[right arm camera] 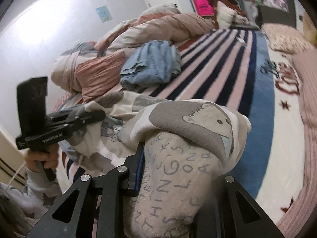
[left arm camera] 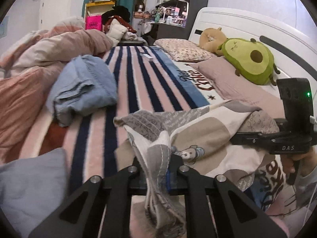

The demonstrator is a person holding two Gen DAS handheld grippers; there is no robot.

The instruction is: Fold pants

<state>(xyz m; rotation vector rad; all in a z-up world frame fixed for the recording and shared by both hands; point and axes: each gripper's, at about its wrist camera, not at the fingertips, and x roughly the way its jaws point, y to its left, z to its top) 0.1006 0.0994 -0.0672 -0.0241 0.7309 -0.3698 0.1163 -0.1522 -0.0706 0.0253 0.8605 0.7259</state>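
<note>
The pants (left arm camera: 200,130) are cream and grey with cartoon prints and lettering, held bunched above the striped blanket (left arm camera: 138,83). My left gripper (left arm camera: 158,170) is shut on a hem of the pants, which hangs down between its fingers. It also shows in the right wrist view (right arm camera: 99,117). My right gripper (right arm camera: 174,170) is shut on a thick fold of the pants (right arm camera: 186,148) that drapes over and hides its right finger. It shows in the left wrist view (left arm camera: 235,136) at the right, fingers reaching into the cloth.
Folded blue jeans (left arm camera: 85,87) lie on the blanket to the left. A pink duvet (left arm camera: 49,55) is heaped behind them. Pillows (left arm camera: 237,87) and an avocado plush (left arm camera: 249,59) lie by the white headboard (left arm camera: 247,25). A grey cloth (left arm camera: 29,188) sits near left.
</note>
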